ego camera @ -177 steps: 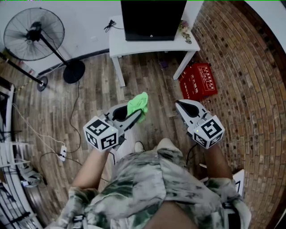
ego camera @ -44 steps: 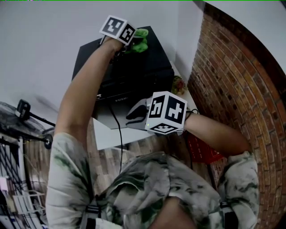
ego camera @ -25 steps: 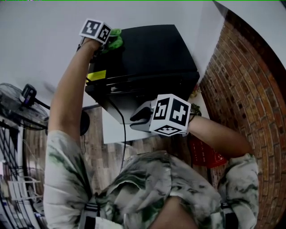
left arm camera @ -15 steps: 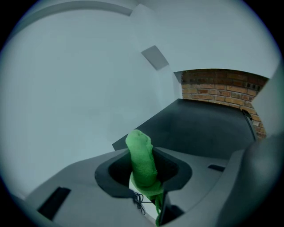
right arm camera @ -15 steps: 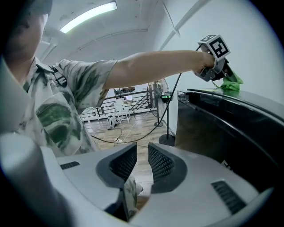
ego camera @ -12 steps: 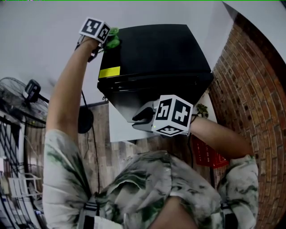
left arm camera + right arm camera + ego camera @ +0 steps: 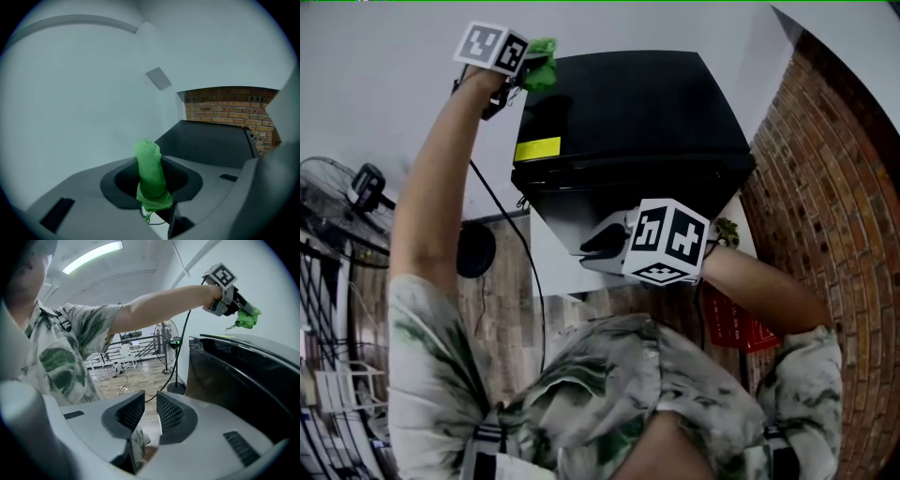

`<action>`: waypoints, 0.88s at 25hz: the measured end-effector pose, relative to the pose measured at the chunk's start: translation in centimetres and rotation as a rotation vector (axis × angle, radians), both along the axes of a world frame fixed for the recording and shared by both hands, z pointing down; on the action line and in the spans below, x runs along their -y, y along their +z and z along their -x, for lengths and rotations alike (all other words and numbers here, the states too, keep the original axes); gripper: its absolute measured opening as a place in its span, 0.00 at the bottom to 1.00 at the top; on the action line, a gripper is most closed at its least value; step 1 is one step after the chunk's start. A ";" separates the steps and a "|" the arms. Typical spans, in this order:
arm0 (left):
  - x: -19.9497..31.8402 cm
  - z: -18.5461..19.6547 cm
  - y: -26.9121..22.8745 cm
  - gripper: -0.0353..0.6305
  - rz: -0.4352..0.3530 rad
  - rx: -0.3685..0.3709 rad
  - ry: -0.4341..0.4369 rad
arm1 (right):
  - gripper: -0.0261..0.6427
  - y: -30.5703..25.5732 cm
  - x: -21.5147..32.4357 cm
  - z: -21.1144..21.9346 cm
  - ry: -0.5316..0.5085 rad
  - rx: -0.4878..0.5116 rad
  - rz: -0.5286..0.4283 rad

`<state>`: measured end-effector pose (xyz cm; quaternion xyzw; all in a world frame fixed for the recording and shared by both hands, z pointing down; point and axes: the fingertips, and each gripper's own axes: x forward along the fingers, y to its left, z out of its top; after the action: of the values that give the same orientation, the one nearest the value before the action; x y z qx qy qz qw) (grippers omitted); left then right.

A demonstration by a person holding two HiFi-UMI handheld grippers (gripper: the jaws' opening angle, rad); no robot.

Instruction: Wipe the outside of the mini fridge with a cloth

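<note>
By the white wall, left hand-held gripper clamps green cloth over mini fridge; right hand-held gripper ajar.

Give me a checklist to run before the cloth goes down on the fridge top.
1. Green cloth gripped: ok. The left hand-held gripper has its jaws shut on it.
2. Cloth touching the mini fridge: not ok. The right gripper view shows it hanging above the top's back left corner.
3. Right hand-held gripper free: ok. Its jaws are slightly apart with nothing between them, by the fridge front.
4. Cable off the top: ok. It hangs beside the fridge's left side.
5. Door fully shut: cannot tell. The front is mostly hidden.
</note>
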<state>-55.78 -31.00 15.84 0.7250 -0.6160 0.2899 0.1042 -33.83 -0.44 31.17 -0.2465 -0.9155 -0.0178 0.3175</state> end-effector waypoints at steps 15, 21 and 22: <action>-7.1 1.7 -2.4 0.26 -0.088 -0.049 0.077 | 0.18 1.6 -4.0 3.9 0.030 -0.016 0.014; -10.8 2.6 -2.9 0.26 -0.142 -0.068 0.123 | 0.17 2.4 -5.4 5.7 0.083 0.005 0.002; -11.2 2.7 -2.8 0.26 -0.150 -0.076 0.130 | 0.17 2.7 -5.5 5.8 0.091 0.004 0.000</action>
<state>-58.51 -19.77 13.08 0.7797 -0.5831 0.2216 0.0537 -39.58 5.03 33.89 -0.2046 -0.9264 -0.0039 0.3161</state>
